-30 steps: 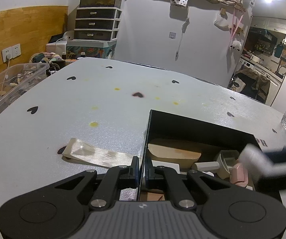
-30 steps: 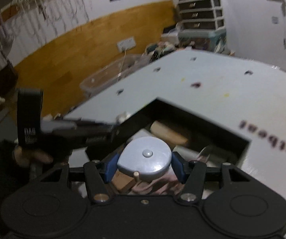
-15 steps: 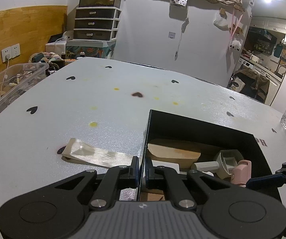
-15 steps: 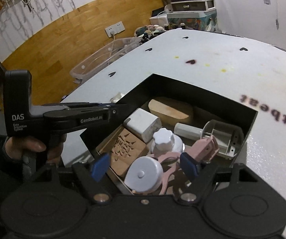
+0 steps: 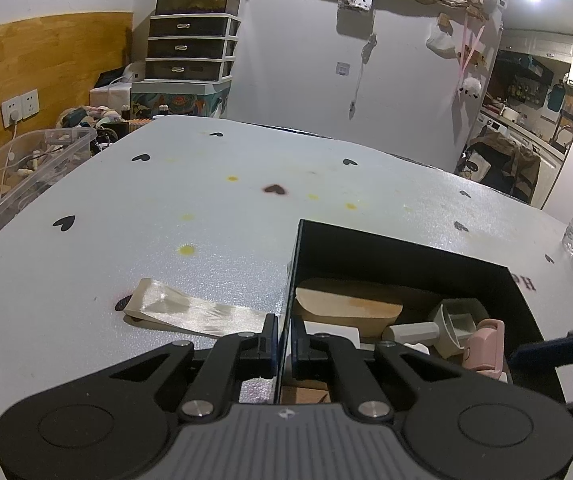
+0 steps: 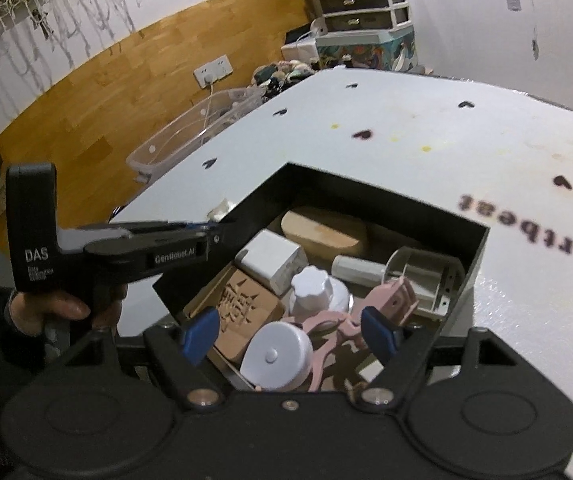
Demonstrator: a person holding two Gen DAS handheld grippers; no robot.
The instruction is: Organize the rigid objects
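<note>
left gripper (image 5: 284, 338) clenched on the near-left wall of the black box (image 5: 402, 250) — a bracing hold, judged to keep the box from sliding on the white table (image 5: 206, 200) while items go in. right gripper (image 6: 290, 332) spread wide and empty above the box's near end. the round white tape measure (image 6: 276, 356) lies inside, just below those jaws, touching a pink clip (image 6: 390, 300) and a carved wooden block (image 6: 242, 308); a white charger (image 6: 272, 260), a wooden oval (image 6: 322, 232) and a grey scoop (image 6: 422, 276) fill the far part. a ribbon strip (image 5: 190, 312) stays outside on the table. change from one second earlier — the right jaws then gripped the tape measure; now it rests released, and the gripper has pulled slightly back.
</note>
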